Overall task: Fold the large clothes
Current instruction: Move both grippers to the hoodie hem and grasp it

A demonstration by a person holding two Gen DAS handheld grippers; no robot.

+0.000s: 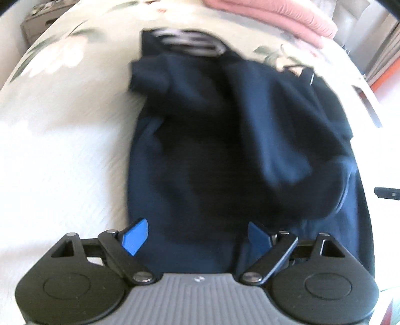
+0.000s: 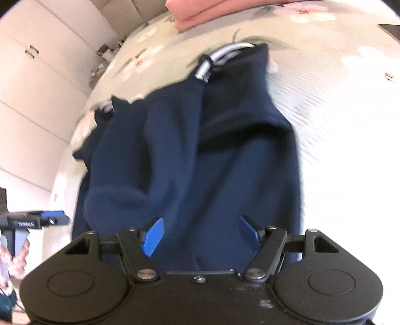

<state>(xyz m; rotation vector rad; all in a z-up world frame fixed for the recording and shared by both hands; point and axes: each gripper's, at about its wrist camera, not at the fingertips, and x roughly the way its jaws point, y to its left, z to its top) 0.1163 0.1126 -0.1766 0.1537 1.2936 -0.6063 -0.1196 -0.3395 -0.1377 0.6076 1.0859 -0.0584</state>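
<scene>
We hold both blue-padded grippers — left gripper, right gripper — with jaws apart and empty over the near hem of the dark navy fleece garment, lying lengthwise away from us on the floral-quilted bed.

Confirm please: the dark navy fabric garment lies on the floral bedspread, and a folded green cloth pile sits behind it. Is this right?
Not quite. The folded cloth pile is pink, not green, as the right wrist view shows. The dark navy fabric garment does lie on the floral bedspread.
</scene>
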